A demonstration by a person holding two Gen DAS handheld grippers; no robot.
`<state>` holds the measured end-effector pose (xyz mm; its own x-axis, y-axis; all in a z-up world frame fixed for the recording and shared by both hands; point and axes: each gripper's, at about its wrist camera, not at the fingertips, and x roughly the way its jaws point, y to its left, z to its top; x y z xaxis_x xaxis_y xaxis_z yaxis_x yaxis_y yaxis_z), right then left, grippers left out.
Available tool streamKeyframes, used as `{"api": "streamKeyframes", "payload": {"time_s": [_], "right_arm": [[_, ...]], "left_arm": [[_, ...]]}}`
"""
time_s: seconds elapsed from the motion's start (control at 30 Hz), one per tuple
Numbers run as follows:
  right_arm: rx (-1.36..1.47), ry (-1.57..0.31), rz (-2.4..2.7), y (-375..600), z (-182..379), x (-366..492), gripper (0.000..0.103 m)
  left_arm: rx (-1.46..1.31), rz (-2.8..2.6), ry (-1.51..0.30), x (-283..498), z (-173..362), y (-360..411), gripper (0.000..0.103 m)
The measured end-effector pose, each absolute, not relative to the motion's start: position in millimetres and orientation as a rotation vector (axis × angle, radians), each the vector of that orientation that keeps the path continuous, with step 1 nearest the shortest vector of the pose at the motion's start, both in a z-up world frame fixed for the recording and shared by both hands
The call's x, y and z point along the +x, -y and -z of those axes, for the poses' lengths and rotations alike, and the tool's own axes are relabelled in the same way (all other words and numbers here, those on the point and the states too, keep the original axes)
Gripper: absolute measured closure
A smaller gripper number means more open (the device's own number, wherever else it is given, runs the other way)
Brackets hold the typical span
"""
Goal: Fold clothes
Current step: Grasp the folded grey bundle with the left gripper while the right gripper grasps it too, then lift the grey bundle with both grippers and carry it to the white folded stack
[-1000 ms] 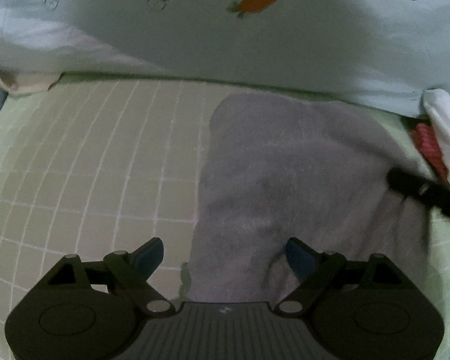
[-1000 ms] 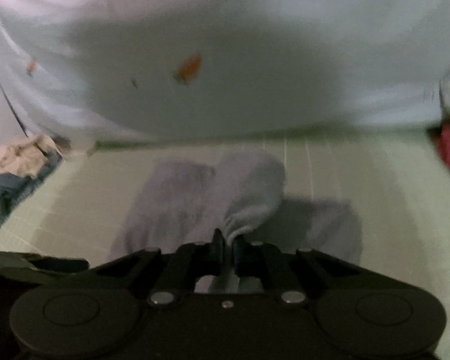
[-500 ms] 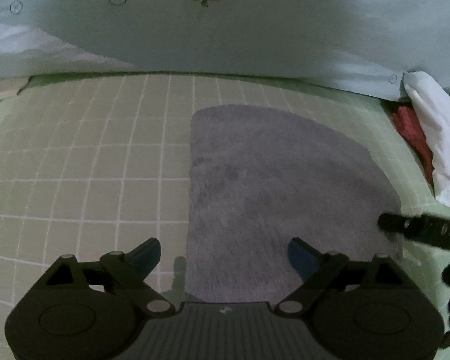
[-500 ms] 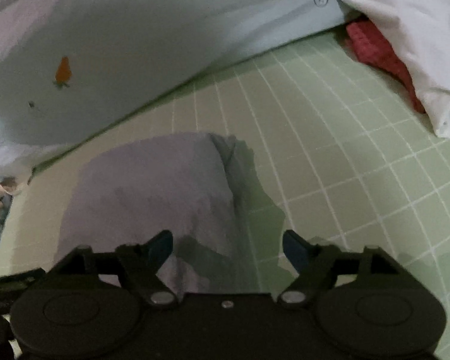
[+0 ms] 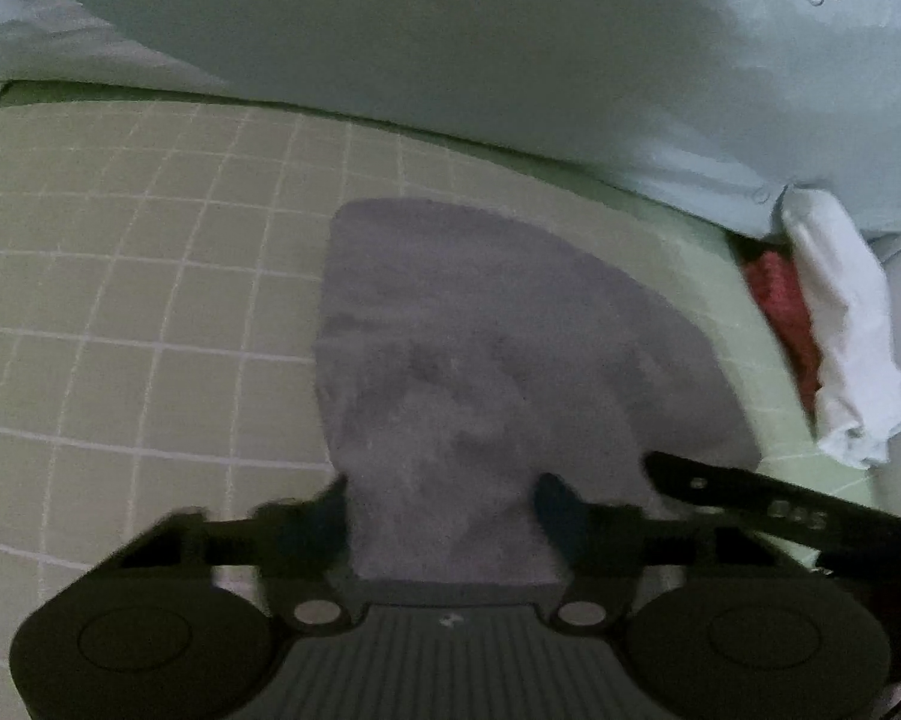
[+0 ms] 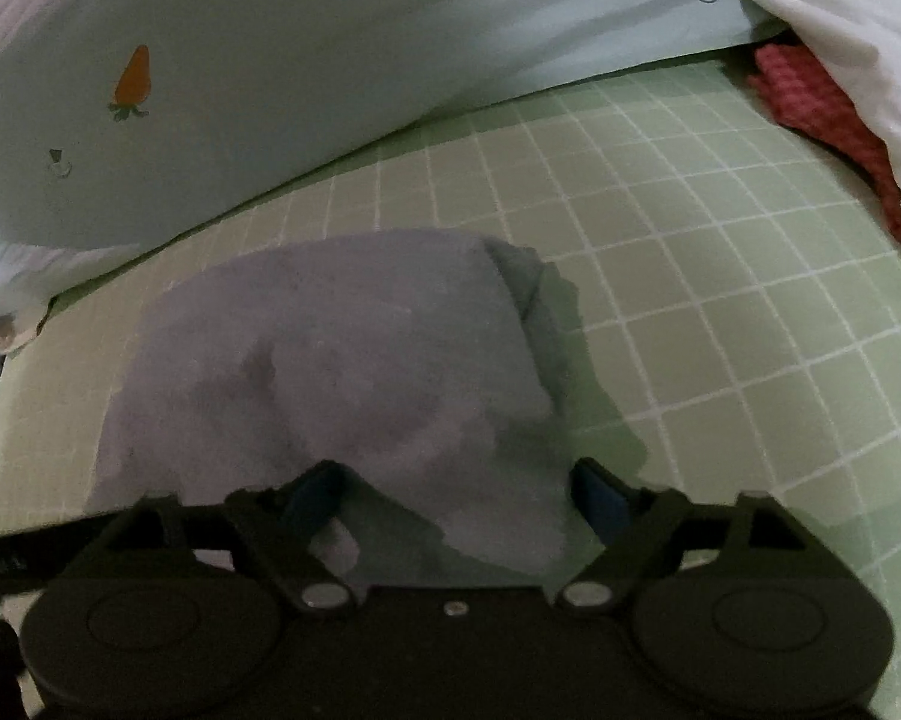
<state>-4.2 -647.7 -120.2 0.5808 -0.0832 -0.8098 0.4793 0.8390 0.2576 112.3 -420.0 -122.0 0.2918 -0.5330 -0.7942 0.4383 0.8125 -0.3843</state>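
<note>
Green gridded bedding (image 5: 120, 276) carries the grey garment (image 5: 498, 348), lying flat as a folded slab below a carrot-print quilt (image 5: 510, 60). At its near left edge the left gripper (image 5: 444, 510) is closing, cloth between its jaws but seemingly not yet pinched. Over the near right corner the right gripper (image 6: 456, 498) stands wide, narrowing slightly, holding nothing; one fold looks done, another probably remains.

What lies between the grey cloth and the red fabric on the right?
Only bare green checked sheet separates the grey cloth from the red fabric, seen from the right wrist view.
</note>
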Motion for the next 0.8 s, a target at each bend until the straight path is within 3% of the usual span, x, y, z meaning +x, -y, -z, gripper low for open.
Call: {"api": "streamKeyframes", "payload": {"time_s": [0.13, 0.2, 0.57, 0.8], "right_arm": [[0.495, -0.895, 0.333, 634, 116, 1, 0.069], [0.510, -0.882, 0.351, 632, 112, -2, 0.078], [0.546, -0.726, 0.375, 625, 54, -64, 0.082], [0.564, -0.630, 0.475, 679, 24, -122, 0.082]], "left_arm": [[-0.099, 0.664, -1.053, 104, 115, 426, 0.069], [-0.108, 0.682, -1.049, 100, 110, 427, 0.072], [-0.082, 0.889, -0.998, 50, 70, 475, 0.076], [-0.071, 1.002, -0.946, 7, 43, 549, 0.076]]}}
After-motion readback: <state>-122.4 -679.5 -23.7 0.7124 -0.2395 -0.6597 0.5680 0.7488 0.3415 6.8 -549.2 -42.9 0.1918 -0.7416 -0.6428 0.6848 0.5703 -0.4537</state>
